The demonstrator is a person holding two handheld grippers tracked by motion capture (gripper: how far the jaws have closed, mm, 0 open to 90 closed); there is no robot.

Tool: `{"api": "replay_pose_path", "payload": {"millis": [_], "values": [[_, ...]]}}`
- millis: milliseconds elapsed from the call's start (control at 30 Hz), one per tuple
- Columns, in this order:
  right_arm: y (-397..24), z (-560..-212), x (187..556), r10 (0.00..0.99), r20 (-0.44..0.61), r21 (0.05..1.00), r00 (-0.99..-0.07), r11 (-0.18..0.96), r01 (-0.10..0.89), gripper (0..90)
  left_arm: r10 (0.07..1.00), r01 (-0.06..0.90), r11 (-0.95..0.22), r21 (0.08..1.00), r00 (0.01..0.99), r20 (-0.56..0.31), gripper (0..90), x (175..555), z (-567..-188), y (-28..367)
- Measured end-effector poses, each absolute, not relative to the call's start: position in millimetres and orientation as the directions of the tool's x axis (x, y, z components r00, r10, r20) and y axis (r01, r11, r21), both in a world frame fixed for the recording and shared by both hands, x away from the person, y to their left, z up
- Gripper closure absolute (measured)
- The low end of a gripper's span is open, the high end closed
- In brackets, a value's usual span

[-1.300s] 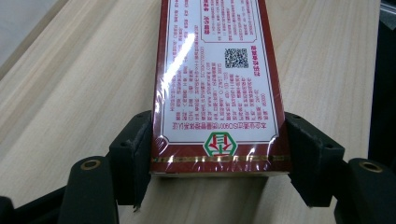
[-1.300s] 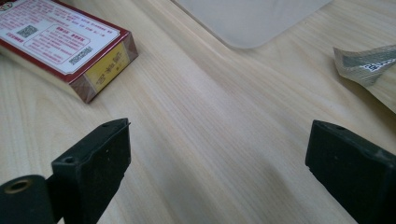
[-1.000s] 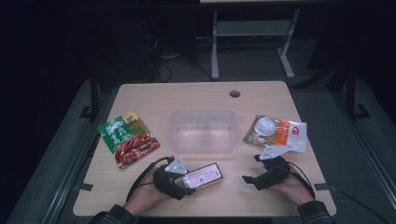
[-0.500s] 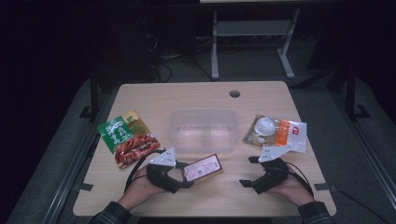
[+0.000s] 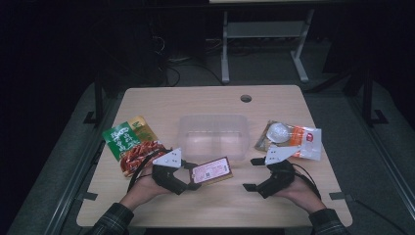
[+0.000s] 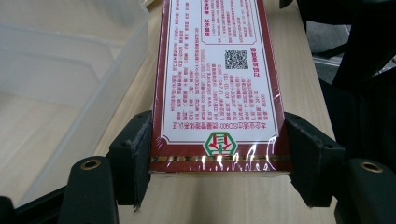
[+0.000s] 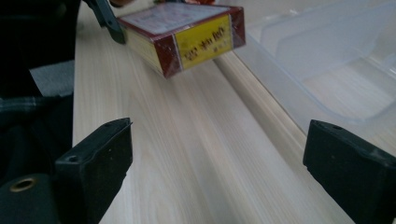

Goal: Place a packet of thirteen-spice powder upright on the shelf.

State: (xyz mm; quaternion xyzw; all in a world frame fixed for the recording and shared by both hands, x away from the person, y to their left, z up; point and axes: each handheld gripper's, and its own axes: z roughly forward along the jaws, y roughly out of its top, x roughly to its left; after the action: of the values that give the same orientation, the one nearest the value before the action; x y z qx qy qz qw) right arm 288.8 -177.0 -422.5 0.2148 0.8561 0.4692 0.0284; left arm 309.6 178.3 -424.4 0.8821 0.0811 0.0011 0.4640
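L gripper: clamped on red box, pads on both long sides, box lifted off tabletop, just in front of clear bin.
R gripper: jaws wide apart, nothing between, low over bare wood.
Green snack bag: flat, left of bin.
White-orange pack: right of bin.

Box clamped in the left gripper: cardboard under glossy clear film, shiny glare on the red-and-white print, gripper pads matt black, slightly rough plastic or rubber. Counter below the right gripper: pale wood-grain, smooth, matt. Bin just beyond both grippers is frosted translucent plastic; snack pouches beside are glossy printed film.
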Motion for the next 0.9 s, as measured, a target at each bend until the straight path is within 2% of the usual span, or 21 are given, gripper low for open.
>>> {"api": "replay_pose_path", "payload": {"millis": [300, 700, 900], "values": [[-157, -413, 299, 0.308, 0.157, 0.861, -0.938, 0.422, 0.283, 9.6, 0.111, 0.127, -0.548, 0.827, 0.991, -0.079, 31.9, 310, -424, 180], [-132, -413, 308, 0.189, 0.151, 0.874, -0.97, 0.434, 0.22, 13.4, 0.082, 0.106, -0.548, 0.83, 0.994, -0.073, 31.9, 306, -424, 179], [-125, -419, 311, 0.154, 0.169, 0.865, -0.974, 0.45, 0.221, 16.9, 0.075, 0.102, -0.551, 0.828, 0.995, -0.073, 31.9, 305, -424, 177]]}}
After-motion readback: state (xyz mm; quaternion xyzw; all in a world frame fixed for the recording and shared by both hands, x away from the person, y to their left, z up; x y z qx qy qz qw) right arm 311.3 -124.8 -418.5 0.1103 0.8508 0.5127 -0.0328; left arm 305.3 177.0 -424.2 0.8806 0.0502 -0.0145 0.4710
